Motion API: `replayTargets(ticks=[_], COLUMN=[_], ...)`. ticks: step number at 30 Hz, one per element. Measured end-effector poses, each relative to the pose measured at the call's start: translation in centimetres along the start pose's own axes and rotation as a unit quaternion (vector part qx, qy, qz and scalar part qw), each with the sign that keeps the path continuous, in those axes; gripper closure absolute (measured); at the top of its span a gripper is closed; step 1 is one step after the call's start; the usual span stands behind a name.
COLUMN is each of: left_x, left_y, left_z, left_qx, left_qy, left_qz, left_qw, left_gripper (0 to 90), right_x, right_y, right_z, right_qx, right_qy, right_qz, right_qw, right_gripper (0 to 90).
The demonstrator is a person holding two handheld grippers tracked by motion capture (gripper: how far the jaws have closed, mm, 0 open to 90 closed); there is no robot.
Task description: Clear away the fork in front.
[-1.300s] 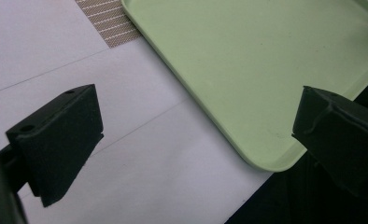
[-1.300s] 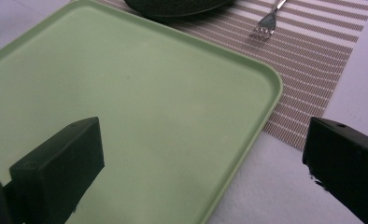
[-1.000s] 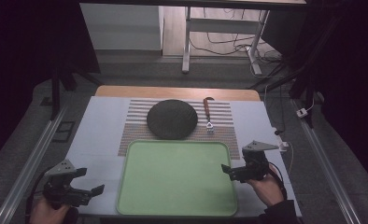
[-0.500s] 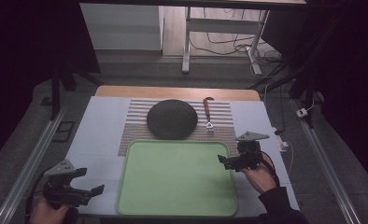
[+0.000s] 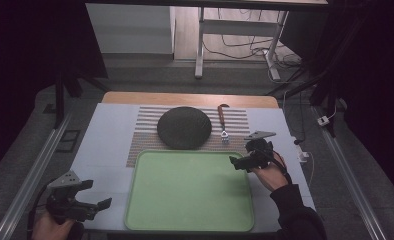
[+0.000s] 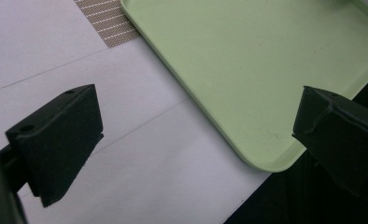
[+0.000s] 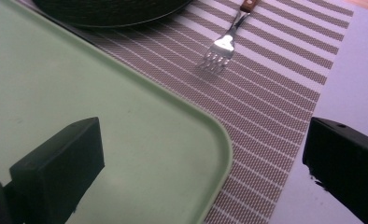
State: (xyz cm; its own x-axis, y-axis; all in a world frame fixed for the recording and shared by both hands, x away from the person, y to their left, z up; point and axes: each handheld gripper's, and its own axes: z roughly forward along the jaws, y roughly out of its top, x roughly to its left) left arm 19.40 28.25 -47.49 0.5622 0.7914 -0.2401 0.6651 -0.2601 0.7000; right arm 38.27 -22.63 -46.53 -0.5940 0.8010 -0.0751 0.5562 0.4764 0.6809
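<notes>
Since a second ago the right tool (image 5: 242, 161) has travelled up the frame in the high view, from beside the lower right part of the flat pale-green plastic tray (image 5: 150, 210) to the tray's upper right corner, right of centre. It now sits over that corner with its jaws spread wide and nothing between them. The left tool (image 5: 87, 202) has kept its place at the lower left of the frame, off the tray's left edge over the white surface (image 5: 105, 145) — jaws likewise wide apart and empty.

The metal fork with a reddish-brown wooden handle (image 5: 222, 122) lies just above the right tool in the high view, on the brown-and-white striped woven placemat (image 5: 145, 127), prongs pointing down the frame toward the tray. In the right gripper view the fork (image 7: 222, 49) shows at top centre, apart from the tray's rounded corner (image 7: 219, 140), with bare placemat (image 7: 275, 93) between them. Nothing lies between the tool and the fork.

A round dark-grey plate (image 5: 184, 127) rests on the placemat just left of the fork, its lower edge near the tray's upper rim. In the left gripper view the tray (image 6: 266, 70) takes the upper right, a placemat corner (image 6: 107, 21) at the top.
</notes>
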Motion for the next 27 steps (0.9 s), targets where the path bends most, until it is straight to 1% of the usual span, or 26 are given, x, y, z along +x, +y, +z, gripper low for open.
replayTargets(ticks=[2, 6, 7, 9, 10, 12, 13, 14, 16, 18, 20, 21, 22, 23, 24, 25, 26, 27], left_x=[0.0, 0.0, 0.0, 0.0, 0.0, 0.0, 0.0, 0.0, 0.0, 0.0, 0.0, 0.0, 0.0, 0.0, 0.0, 0.0, 0.0, 0.0], left_y=[0.0, 0.0, 0.0, 0.0, 0.0, 0.0, 0.0, 0.0, 0.0, 0.0, 0.0, 0.0, 0.0, 0.0, 0.0, 0.0, 0.0, 0.0], left_z=[0.0, 0.0, 0.0, 0.0, 0.0, 0.0, 0.0, 0.0, 0.0, 0.1, 0.1, 0.1, 0.1, 0.1, 0.1, 0.1, 0.1, 0.1], left_qx=[0.0, 0.0, 0.001, 0.001, 0.001, 0.001, 0.001, 0.001, 0.002, 0.002, 0.002, 0.002, 0.002, 0.002, 0.002, 0.002, 0.003, 0.003], left_qy=[-0.001, -0.001, -0.001, -0.001, -0.001, -0.001, -0.002, -0.002, -0.002, -0.003, -0.003, -0.003, -0.003, -0.003, -0.003, -0.003, -0.003, -0.003], left_qz=[0.0, 0.0, 0.0, 0.0, -0.001, -0.001, -0.002, -0.002, -0.001, -0.002, -0.002, -0.002, -0.003, -0.003, -0.003, -0.003, -0.003, -0.003], left_qw=[1.0, 1.0, 1.0, 1.0, 1.0, 1.0, 1.0, 1.0, 1.0, 1.0, 1.0, 1.0, 1.0, 1.0, 1.0, 1.0, 1.0, 1.0], left_gripper=[1.4, 1.5, 1.5, 1.5, 1.5, 1.5, 1.5, 1.5, 1.5, 1.5, 1.5, 1.5, 1.5, 1.5, 1.6, 1.6, 1.6, 1.6], right_x=[0.0, -0.3, -0.3, -0.4, -0.4, -0.5, -0.5, -0.7, -0.8, -0.9, -1.0, -1.0, -1.0, -1.0, -0.9, -0.9, -0.7, -0.7], right_y=[0.1, 0.8, 0.8, 1.2, 1.2, 1.6, 1.6, 1.9, 2.1, 2.4, 2.5, 2.8, 3.0, 3.0, 3.2, 3.2, 3.4, 3.4], right_z=[0.1, 1.2, 1.2, 1.9, 1.9, 2.4, 2.4, 2.8, 3.1, 3.6, 3.7, 4.3, 4.5, 4.5, 5.0, 5.0, 5.6, 5.6], right_qx=[0.003, 0.014, 0.014, 0.018, 0.018, 0.023, 0.023, 0.026, 0.028, 0.032, 0.033, 0.037, 0.039, 0.039, 0.045, 0.045, 0.053, 0.053], right_qy=[-0.001, -0.012, -0.012, -0.022, -0.022, -0.031, -0.031, -0.038, -0.042, -0.05, -0.052, -0.059, -0.062, -0.062, -0.069, -0.069, -0.078, -0.078], right_qz=[0.0, -0.011, -0.011, -0.021, -0.021, -0.03, -0.03, -0.037, -0.04, -0.05, -0.053, -0.065, -0.07, -0.07, -0.087, -0.087, -0.108, -0.108], right_qw=[1.0, 0.9998, 0.9998, 0.9994, 0.9994, 0.9988, 0.9988, 0.9983, 0.9979, 0.997, 0.9967, 0.9954, 0.9948, 0.9948, 0.9927, 0.9927, 0.9897, 0.9897], right_gripper=[0.0, 0.0, 0.0, 0.0, 0.0, 0.0, 0.0, 0.0, 0.0, 0.0, 0.0, 0.0, 0.0, 0.0, 0.0, 0.0, 0.0, 0.0])
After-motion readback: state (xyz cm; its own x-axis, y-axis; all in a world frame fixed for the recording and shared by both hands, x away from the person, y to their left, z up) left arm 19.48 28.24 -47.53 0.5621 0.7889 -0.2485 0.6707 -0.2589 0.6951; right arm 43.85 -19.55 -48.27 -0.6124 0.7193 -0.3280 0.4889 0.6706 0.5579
